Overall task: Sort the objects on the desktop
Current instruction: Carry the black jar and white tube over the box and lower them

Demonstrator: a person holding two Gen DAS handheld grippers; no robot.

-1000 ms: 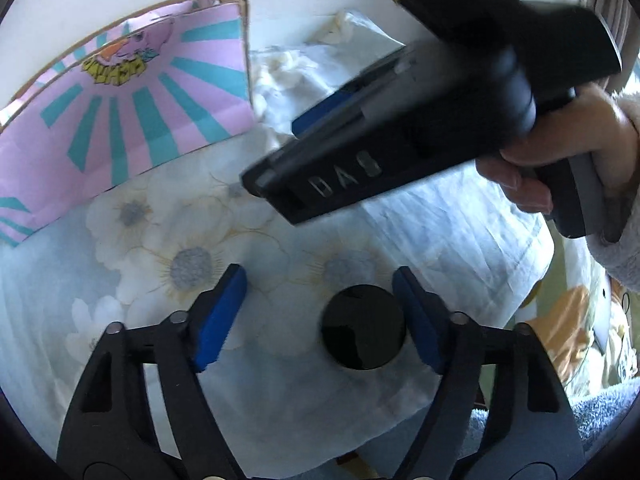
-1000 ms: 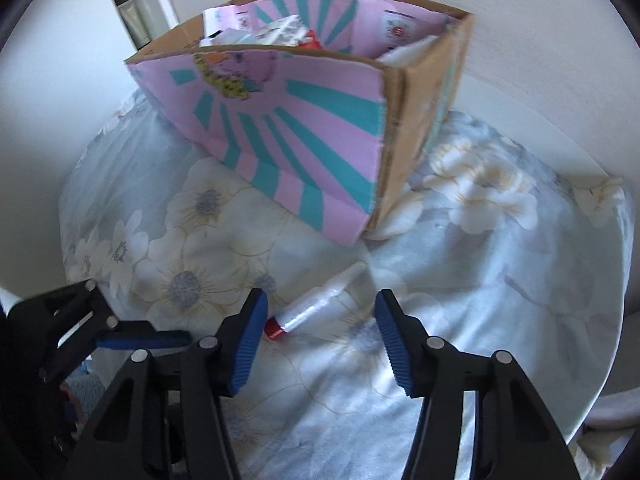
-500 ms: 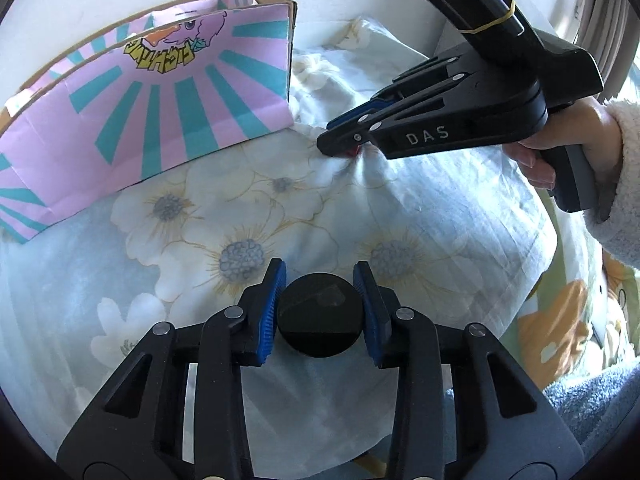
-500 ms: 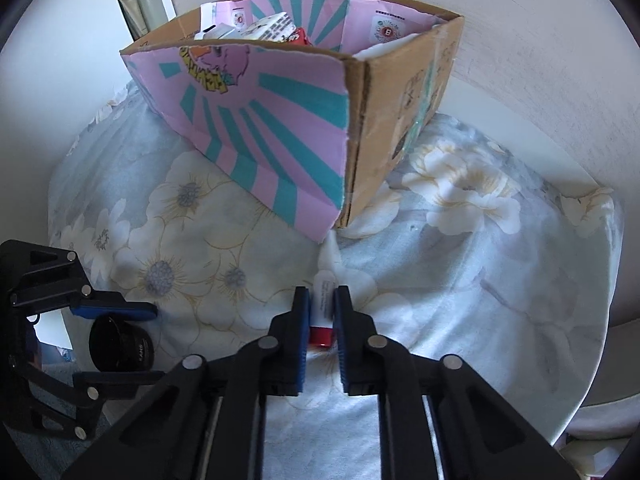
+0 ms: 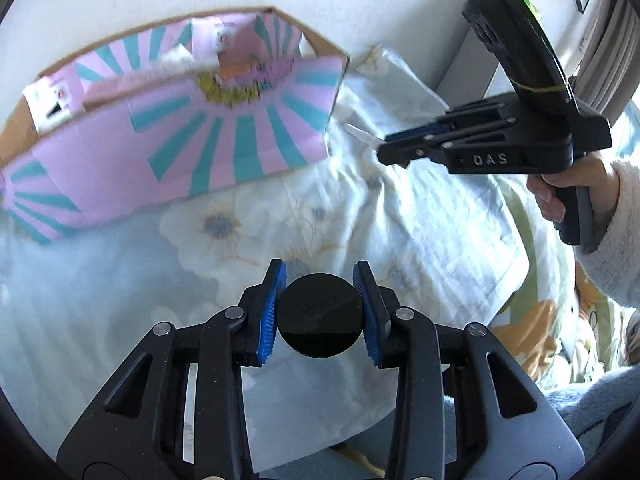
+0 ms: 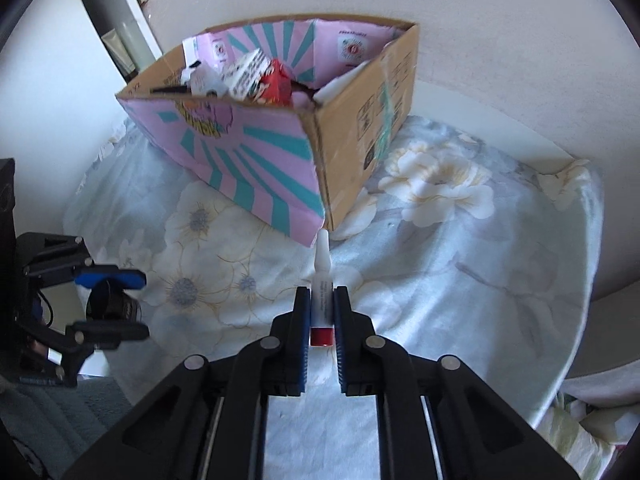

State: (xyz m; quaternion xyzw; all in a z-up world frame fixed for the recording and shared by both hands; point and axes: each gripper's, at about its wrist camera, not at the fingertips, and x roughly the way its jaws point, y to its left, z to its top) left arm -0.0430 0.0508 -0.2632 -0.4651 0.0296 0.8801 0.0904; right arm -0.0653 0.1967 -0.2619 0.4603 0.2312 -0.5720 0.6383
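Note:
My left gripper is shut on a round black jar, lifted above the floral cloth. The same jar shows at the left of the right wrist view, between the left gripper's blue pads. My right gripper is shut on a small white tube with a red end, its nozzle pointing toward the box. In the left wrist view, the right gripper hangs at upper right with the tube's white tip sticking out. A pink and teal cardboard box stands behind, open on top.
Inside the box lie several packets and papers. A white wall runs behind it. A person's hand in a fluffy sleeve holds the right gripper. The cloth's right edge drops off; more patterned bedding lies beyond.
Both grippers closed, the left on the black jar and the right on the tube, and both lifted them off the cloth. The box now shows more of its open top.

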